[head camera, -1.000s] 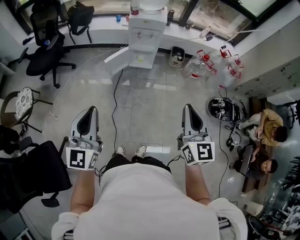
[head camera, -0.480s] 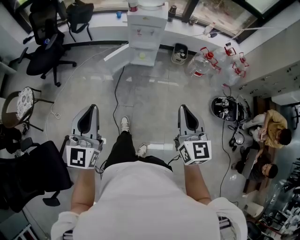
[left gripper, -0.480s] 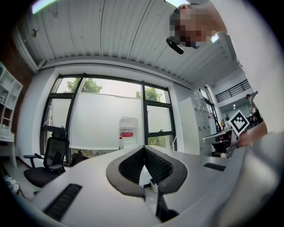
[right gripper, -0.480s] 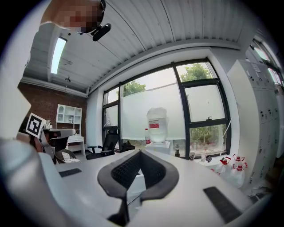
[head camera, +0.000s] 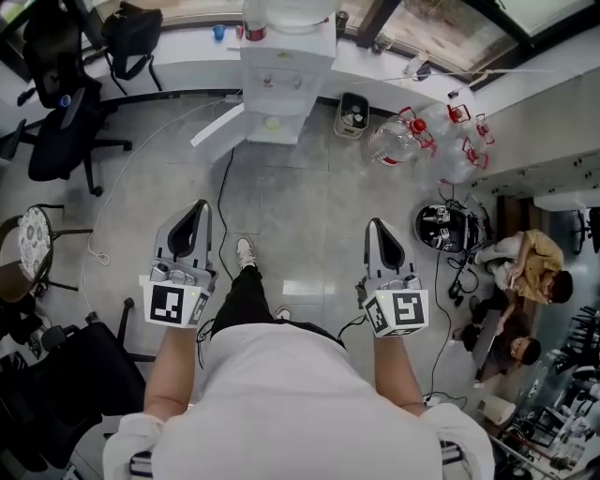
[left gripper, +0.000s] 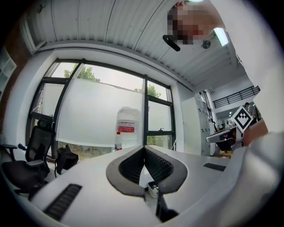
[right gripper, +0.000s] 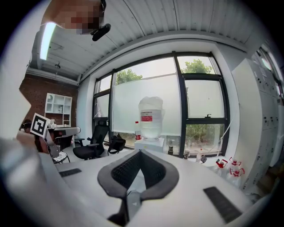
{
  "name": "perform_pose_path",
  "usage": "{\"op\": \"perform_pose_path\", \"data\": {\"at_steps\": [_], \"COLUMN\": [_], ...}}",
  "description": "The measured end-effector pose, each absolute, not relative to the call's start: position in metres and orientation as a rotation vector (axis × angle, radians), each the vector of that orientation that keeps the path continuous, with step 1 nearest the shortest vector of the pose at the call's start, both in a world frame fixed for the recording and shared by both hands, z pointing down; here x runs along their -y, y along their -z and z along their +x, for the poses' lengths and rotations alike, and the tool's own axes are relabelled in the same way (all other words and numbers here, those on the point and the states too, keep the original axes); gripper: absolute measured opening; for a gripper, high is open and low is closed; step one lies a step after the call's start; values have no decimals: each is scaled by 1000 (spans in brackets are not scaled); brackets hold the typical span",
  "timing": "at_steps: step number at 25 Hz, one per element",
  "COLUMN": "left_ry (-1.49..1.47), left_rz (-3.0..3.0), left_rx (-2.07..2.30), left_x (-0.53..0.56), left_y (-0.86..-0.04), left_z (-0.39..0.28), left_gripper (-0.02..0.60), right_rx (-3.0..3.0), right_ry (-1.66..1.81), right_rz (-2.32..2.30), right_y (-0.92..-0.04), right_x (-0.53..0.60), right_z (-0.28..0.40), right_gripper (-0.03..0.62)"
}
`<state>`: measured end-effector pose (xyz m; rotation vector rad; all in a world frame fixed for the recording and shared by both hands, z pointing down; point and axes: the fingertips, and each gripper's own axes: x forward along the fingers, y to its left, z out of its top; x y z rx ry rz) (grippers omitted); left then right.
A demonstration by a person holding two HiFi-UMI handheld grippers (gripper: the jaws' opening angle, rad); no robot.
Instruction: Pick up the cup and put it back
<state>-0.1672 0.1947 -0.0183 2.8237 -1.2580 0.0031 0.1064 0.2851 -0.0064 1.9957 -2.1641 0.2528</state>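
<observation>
No cup is in either gripper. A small blue cup-like thing (head camera: pixel 217 31) and a dark one (head camera: pixel 342 22) stand on the window ledge beside the white water dispenser (head camera: pixel 278 67). My left gripper (head camera: pixel 197 208) and right gripper (head camera: pixel 377 226) are held out over the floor, well short of the dispenser, both shut and empty. In the left gripper view the left gripper (left gripper: pixel 143 148) has its pads together, with the dispenser's bottle (left gripper: pixel 126 127) straight ahead. The right gripper (right gripper: pixel 140 152) is likewise shut in the right gripper view, and the bottle (right gripper: pixel 151 116) stands beyond it.
Black office chairs (head camera: pixel 56 112) stand at the left. A small bin (head camera: pixel 352 113) and several empty water jugs (head camera: pixel 427 141) sit right of the dispenser. A cable (head camera: pixel 223 202) runs across the floor. Two people (head camera: pixel 528 267) sit at the right by a dark helmet-like object (head camera: pixel 441 225).
The person has stepped forward toward the dispenser, left foot leading, so the floor and dispenser have shifted in view. Both grippers stay shut and empty.
</observation>
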Motion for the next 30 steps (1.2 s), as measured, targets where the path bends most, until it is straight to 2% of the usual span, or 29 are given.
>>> {"op": "perform_pose_path", "data": {"at_steps": [7,14,18,24,30], "left_ry": [-51,-106,-233,-203,-237], "left_rz": [2799,2789,2782,2788,2826], "left_rx": [1163,1110,1132,1227,1178], "left_x": [-73,-10,17,65,84], "left_y": [-7,-34,-83,-152,-277], "left_z": [-163,-133,-112,-73,-53], "left_gripper": [23,23,23,23,23], "right_rx": [2124,2147,2203,2301,2345], "right_ry": [-267,-317,-350,-304,-225], "right_rz": [1971,1901,1816,1663,1618], "right_y": [7,-27,-83,-174,-289], "right_x": [-161,-86,-43,25,65], "right_z": [99,105,116,129,116], "right_gripper": [20,20,20,20,20]}}
